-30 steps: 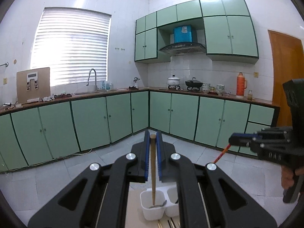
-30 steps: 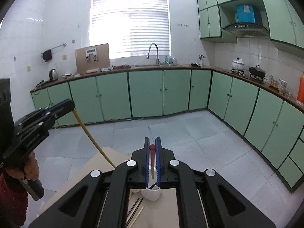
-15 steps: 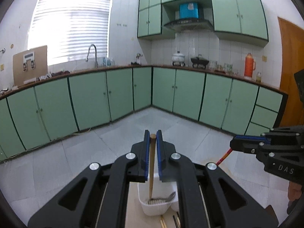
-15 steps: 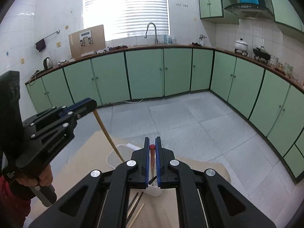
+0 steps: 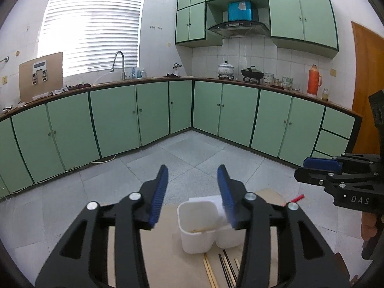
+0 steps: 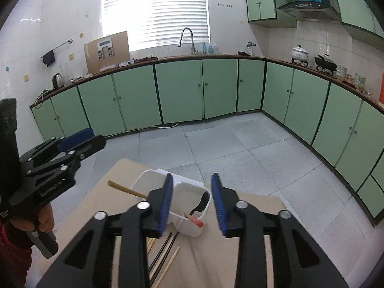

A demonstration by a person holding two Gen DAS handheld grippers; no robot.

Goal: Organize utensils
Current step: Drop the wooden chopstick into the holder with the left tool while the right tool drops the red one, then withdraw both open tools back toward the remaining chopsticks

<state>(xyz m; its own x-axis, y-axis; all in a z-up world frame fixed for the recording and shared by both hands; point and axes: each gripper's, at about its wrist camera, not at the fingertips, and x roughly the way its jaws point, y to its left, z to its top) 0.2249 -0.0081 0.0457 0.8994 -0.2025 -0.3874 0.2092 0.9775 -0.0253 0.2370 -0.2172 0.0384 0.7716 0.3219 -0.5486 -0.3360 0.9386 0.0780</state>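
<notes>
Two white plastic bins stand side by side on a beige table [image 6: 252,206]. The left bin [image 5: 196,225] holds a wooden-handled utensil [image 6: 124,189] that leans out over its rim. The right bin [image 6: 192,206] holds a black spoon with a red-tipped handle [image 6: 198,210]. My left gripper [image 5: 192,192] is open and empty above the left bin. My right gripper [image 6: 192,199] is open and empty above the right bin. Several loose chopsticks [image 6: 165,252] lie on the table in front of the bins, also in the left wrist view [image 5: 220,268].
The table stands in a kitchen with green cabinets [image 5: 120,115] along the far walls and a grey tiled floor [image 6: 240,148] beyond its far edge. Each gripper shows in the other's view: the right one [image 5: 336,175], the left one [image 6: 60,153].
Both grippers have opened and let go of their utensils. The wooden-handled utensil now rests in the left bin and the red-tipped spoon in the right bin. Both cameras have tilted down.
</notes>
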